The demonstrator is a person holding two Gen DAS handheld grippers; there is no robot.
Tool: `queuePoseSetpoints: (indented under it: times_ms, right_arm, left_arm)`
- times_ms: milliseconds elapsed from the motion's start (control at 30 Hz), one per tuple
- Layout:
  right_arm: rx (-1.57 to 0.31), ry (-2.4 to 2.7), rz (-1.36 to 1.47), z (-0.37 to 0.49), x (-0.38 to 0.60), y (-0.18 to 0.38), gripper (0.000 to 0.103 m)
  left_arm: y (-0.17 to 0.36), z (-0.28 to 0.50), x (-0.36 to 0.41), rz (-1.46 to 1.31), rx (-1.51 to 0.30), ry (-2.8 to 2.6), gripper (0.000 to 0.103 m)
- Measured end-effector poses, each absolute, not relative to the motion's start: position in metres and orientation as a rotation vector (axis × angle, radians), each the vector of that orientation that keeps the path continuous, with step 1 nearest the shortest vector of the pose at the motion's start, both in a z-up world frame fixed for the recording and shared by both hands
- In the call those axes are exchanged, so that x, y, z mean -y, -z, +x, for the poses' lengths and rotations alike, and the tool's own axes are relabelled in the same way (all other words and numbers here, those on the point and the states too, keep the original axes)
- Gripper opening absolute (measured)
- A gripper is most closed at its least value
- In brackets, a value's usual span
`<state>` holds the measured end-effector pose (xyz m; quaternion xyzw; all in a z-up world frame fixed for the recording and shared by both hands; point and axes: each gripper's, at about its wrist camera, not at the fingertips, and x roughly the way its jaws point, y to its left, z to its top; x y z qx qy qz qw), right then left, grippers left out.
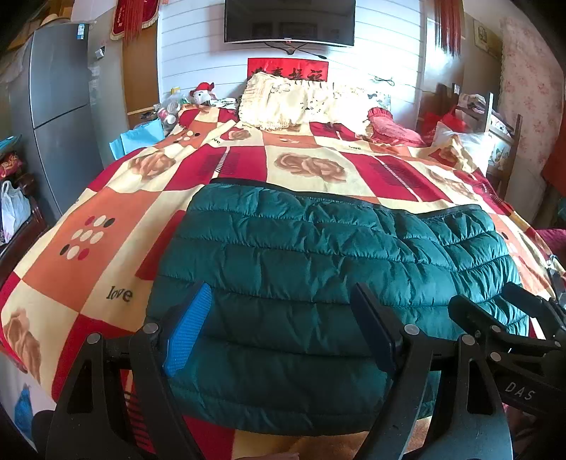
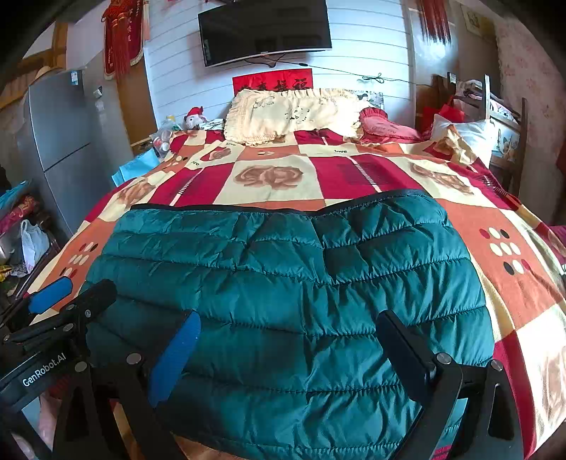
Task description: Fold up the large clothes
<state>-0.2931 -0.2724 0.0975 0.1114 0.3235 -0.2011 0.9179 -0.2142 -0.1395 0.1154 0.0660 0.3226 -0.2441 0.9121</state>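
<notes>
A teal quilted down jacket (image 1: pixel 318 247) (image 2: pixel 283 265) lies flat on the patchwork bedspread (image 1: pixel 88 230) (image 2: pixel 513 283), folded into a broad block with a dark-trimmed far edge. Its near edge hangs over the foot of the bed. My left gripper (image 1: pixel 281 293) (image 2: pixel 79 292) is open over the jacket's near left part, and its blue pad (image 1: pixel 187 332) touches no fabric. My right gripper (image 2: pixel 288 318) (image 1: pixel 484 295) hovers open over the near right part, its jaws wide apart. Neither holds anything.
A cream frilled pillow (image 1: pixel 283 99) and a red cushion (image 1: pixel 385 124) lie at the head of the bed under a wall television (image 1: pixel 290 21). A grey fridge (image 1: pixel 56 124) and a white bag (image 1: pixel 12 208) stand left. A wooden chair (image 1: pixel 495 116) stands right.
</notes>
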Motion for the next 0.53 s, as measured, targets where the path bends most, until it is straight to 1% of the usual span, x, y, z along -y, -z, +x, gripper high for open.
queuePoseSetpoints:
  times_ms: [533]
  right_arm:
    - [-0.676,0.415,0.235,-0.2932,0.2744,-0.0971,0.099]
  left_arm:
    - [-0.1167,-0.218,0.1419,0.138,-0.649,0.525,0.081]
